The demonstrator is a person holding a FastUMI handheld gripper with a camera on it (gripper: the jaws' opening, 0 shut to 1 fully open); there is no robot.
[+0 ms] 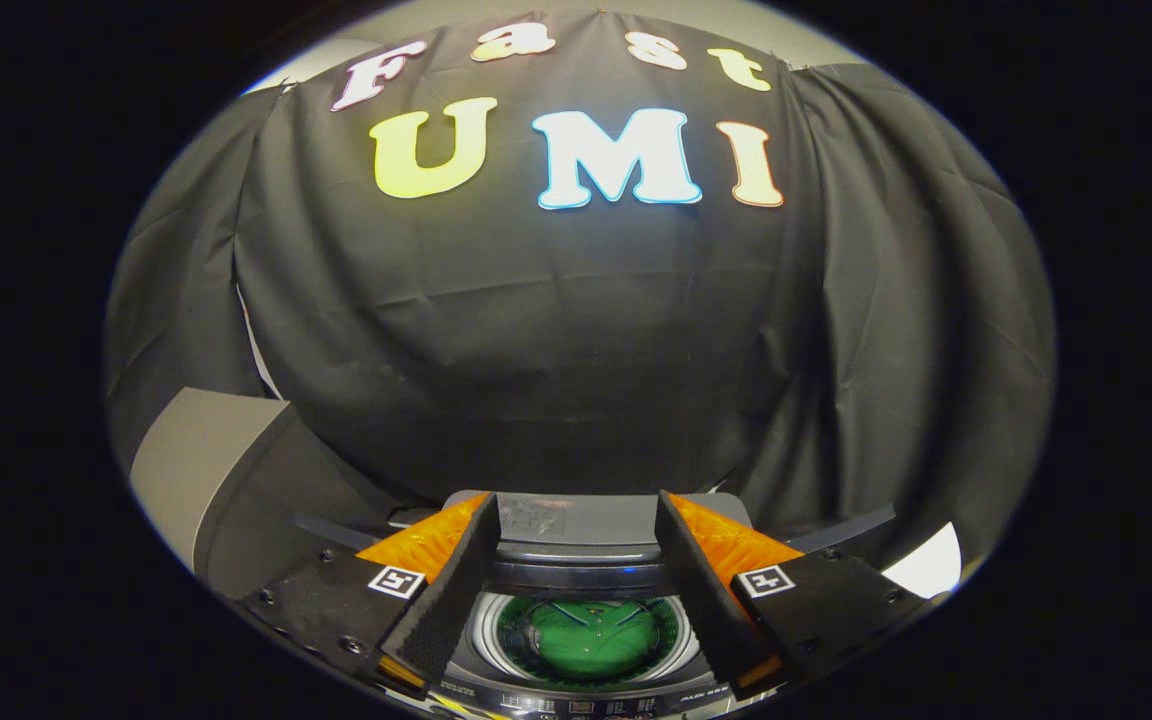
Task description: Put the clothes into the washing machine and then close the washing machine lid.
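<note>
A small top-loading washing machine (576, 582) sits right under my gripper (576, 503), between the two fingers. Its round drum lies uncovered, with a green garment (591, 636) inside it. A grey lid panel (591, 520) stands at the back of the opening, in the gap between my fingertips. The gripper is open and holds nothing. Its black foam pads (456, 590) angle outward on either side of the drum, with orange finger bodies behind them. The machine's front control strip (576, 706) shows just below the drum.
The black booth cloth (576, 350) hangs close behind the machine. A grey slanted surface (198, 462) lies beyond the left finger. A small white patch (928, 566) shows past the right finger.
</note>
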